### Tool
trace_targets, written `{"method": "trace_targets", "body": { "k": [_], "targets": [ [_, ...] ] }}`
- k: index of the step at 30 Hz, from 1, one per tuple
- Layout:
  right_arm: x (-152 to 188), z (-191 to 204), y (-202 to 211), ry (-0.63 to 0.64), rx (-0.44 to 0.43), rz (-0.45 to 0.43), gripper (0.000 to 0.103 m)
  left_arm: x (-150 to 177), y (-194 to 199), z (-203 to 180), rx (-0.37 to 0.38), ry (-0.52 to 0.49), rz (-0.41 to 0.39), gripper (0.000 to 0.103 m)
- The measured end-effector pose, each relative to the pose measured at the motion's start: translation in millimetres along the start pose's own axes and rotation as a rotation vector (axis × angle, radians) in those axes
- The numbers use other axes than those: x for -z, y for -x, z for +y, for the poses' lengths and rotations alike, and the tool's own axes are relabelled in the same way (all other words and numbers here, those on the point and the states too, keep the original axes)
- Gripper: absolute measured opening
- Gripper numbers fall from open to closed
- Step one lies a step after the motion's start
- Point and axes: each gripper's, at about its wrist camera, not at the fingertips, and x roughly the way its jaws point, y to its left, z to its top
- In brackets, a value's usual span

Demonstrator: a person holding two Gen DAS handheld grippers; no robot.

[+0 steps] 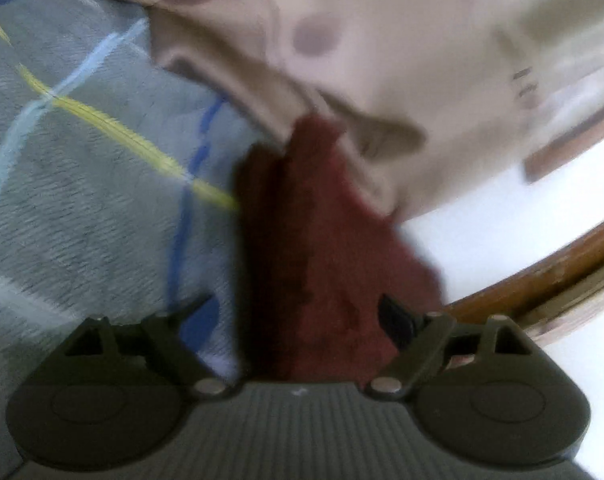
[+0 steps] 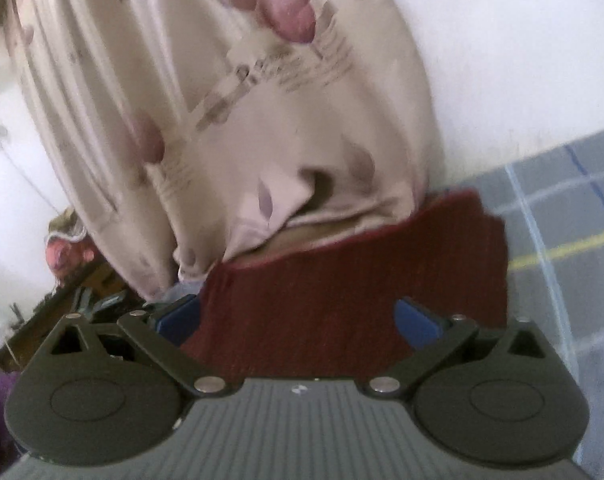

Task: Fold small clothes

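At the bottom of each wrist view the gripper bodies filled the frame, and just beyond them lay the dark red knitted garment (image 2: 342,280). The right gripper (image 2: 298,316) stood with its blue pads spread wide, the red cloth lying between them but touched by neither, so nothing was clamped. The left gripper (image 1: 298,316) was likewise apart, its black fingertips on either side of the garment's near end, which ran up the middle of that frame as a narrow, thick, seemingly doubled strip. No earlier picture shows the folding, but the piece looked partly folded and just let go. To do the step well, each hand would probably need to pick a clean edge or corner of the red cloth alone, close fully on both layers, and carry the fold over evenly so the edges meet, keeping clear of the curtain. The knit looked ribbed, soft and heavy enough to lie flat, with a fairly straight far edge in the right view. It rested on a grey checked blanket (image 1: 82,200) with yellow and blue lines, at left in the left view and lower right in the right view. Beyond, a beige curtain (image 2: 222,100) printed with mauve petals hung down to touch the garment's far edge, with a white wall (image 2: 502,60) behind.
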Motion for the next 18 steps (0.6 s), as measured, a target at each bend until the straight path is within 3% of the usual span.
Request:
{"method": "trace_targets", "body": {
  "k": [2, 6, 8, 10, 11, 18],
  "targets": [
    [6.9, 6.7, 3.1, -0.010, 0.001, 0.008, 0.102, -2.9, -12.0, -1.5, 0.089, 0.006, 0.047, 0.087],
    [9.9, 17.9, 4.9, -0.011, -0.010, 0.020, 0.102, -6.0, -42.5, -23.8, 0.075, -0.134, 0.140, 0.086],
    [8.2, 23.4, 2.0, -0.002, -0.021, 0.017, 0.103, -10.2, -51.0, -25.4, 0.083, -0.139, 0.143, 0.086],
    [3.2, 25.7, -6.7, 0.002, -0.020, 0.018, 0.103, -9.1, -55.3, -29.6, 0.069, -0.173, 0.142, 0.076],
    [-0.1, 26.5, -12.8, 0.004, -0.021, 0.020, 0.103, -8.0, -57.3, -30.7, 0.045, -0.198, 0.143, 0.058],
    [-18.5, 38.9, -65.4, 0.054, -0.068, 0.056, 0.102, 1.3, -45.6, -23.0, 0.041, -0.147, 0.092, 0.052]
  ]
}}
